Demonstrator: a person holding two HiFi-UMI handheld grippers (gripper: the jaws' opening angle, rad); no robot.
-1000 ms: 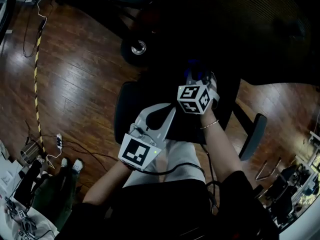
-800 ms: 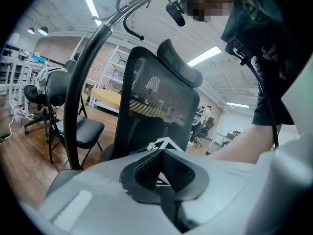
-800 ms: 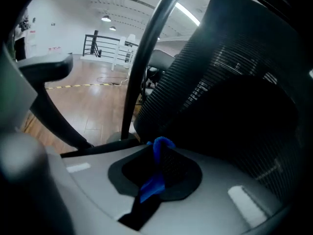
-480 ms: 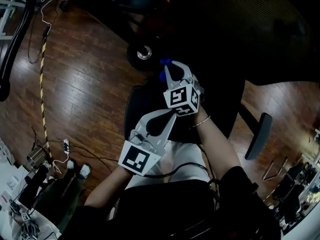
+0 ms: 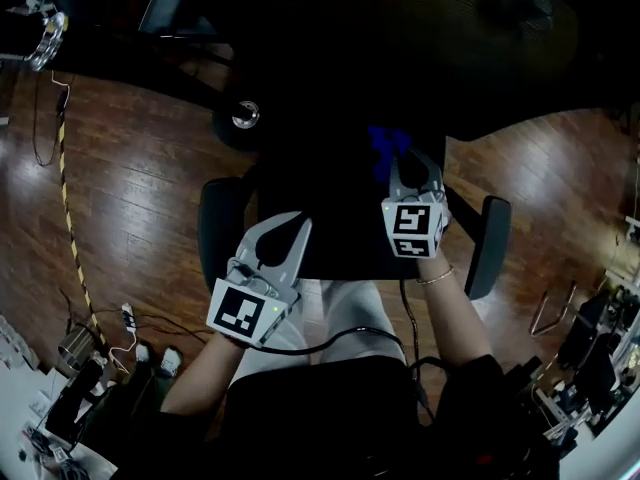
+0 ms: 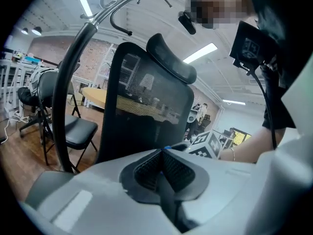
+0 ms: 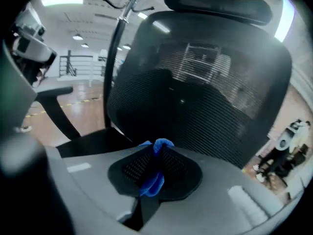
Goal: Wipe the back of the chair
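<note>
Blue cloth is seen in the head view, pinched at the tip of the right claw. It is held over the dark seat and pointed towards the black mesh chair back, which fills the top of the frame. The left claw is held lower and further out, beside the left armrest, so the right claw is judged the nearer of the two to the back.

In the left gripper view, the left claw is shown with its jaws pressed together and nothing between them. The chair back is seen from one side and some way off, with the headrest above it.

In the right gripper view, the right claw is clamped on the cloth, a fold of which is pushed out past the jaw tips. The chair back lies directly ahead and close, though contact between cloth and mesh cannot be confirmed. The claw faces its lower part, and the back's long axis runs upward from there to the headrest. Any wiping pass is therefore judged to run up along the mesh.
</note>
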